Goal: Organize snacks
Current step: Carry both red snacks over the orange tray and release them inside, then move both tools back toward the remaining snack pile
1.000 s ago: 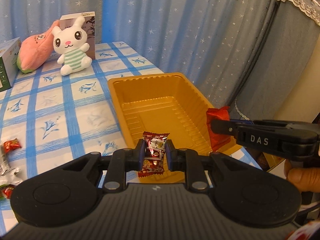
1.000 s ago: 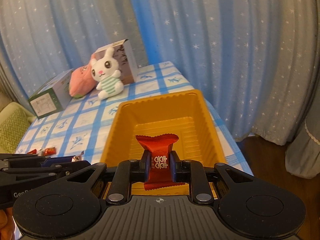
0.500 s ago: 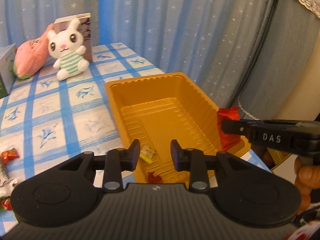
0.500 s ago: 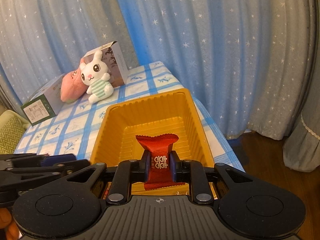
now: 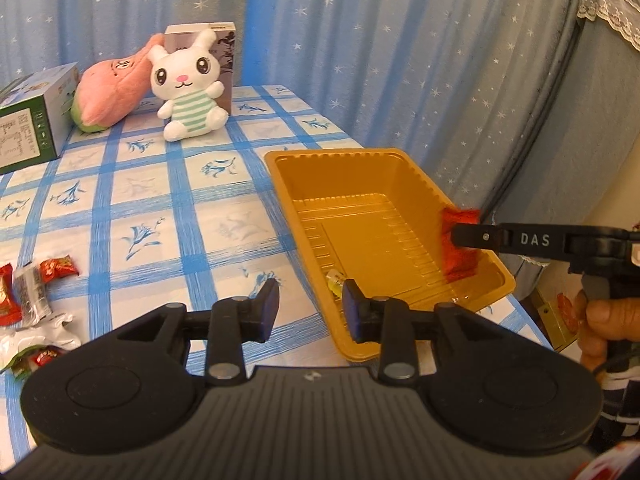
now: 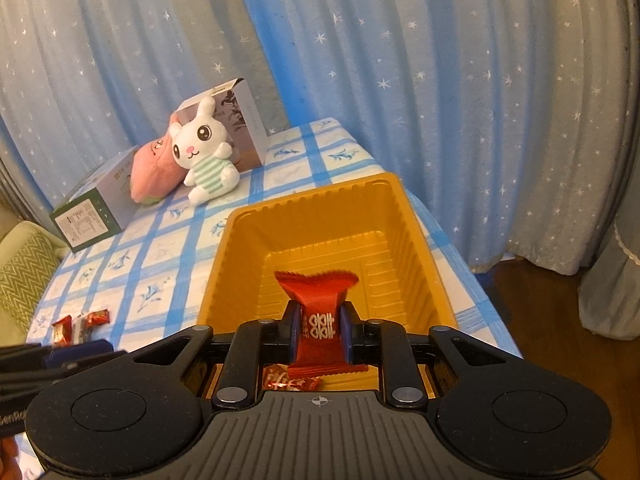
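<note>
Item: red candy packet [image 6: 320,322], printed with white double-happiness characters. Location: pinched between the pads of the right gripper [image 6: 319,336], held above the near end of the orange plastic tray [image 6: 424,248]. Orientation: long axis runs forward along the fingers, one crimped end fanned out ahead of the claw, the other just behind the pads

Below the claw: a second red wrapped sweet [image 6: 288,380] lying on the tray floor near the front wall

Left gripper [image 5: 310,311]: jaws spread, nothing between them, hovering over the tray's near left rim; a small yellow sweet [image 5: 335,280] lies just ahead of its right finger

Step in hand, judged: release of the packet into the tray. Best done by lowering slightly before parting the pads, keeping the drop inside the walls and off the rim

Left of the left claw: loose wrapped candies [image 5: 36,292] on the blue checked tablecloth [image 5: 160,208], not yet gathered
</note>
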